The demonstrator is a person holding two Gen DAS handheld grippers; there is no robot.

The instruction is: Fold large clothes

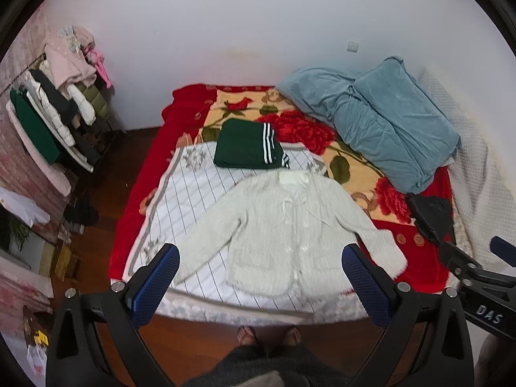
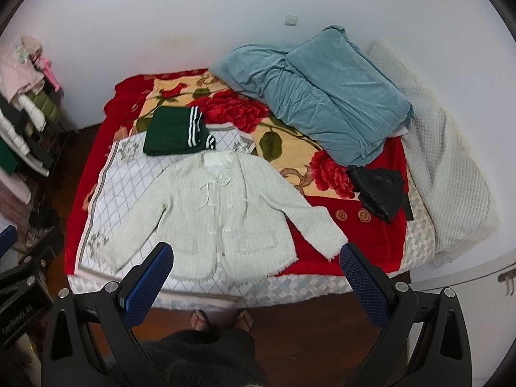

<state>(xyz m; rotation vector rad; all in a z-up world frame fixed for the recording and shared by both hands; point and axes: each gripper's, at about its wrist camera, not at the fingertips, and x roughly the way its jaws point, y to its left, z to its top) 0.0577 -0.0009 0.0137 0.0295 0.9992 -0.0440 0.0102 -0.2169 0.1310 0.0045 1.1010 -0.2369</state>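
A fuzzy white cardigan [image 1: 277,225] lies flat and face up on the bed, sleeves spread to both sides; it also shows in the right wrist view [image 2: 222,206]. A folded dark green garment with white stripes [image 1: 250,148] lies behind its collar, also seen in the right wrist view [image 2: 175,135]. My left gripper [image 1: 259,254] is open and empty, held above the cardigan's hem. My right gripper [image 2: 256,253] is open and empty, above the hem and the bed's near edge. The right gripper also shows at the right edge of the left wrist view [image 1: 477,267].
The cardigan rests on a white checked sheet [image 1: 193,190] over a red floral blanket [image 1: 403,248]. A blue quilt [image 1: 383,116] and a black bag [image 1: 430,216] lie at the right. A clothes rack [image 1: 54,119] stands left. The person's feet [image 1: 267,335] stand on the wooden floor.
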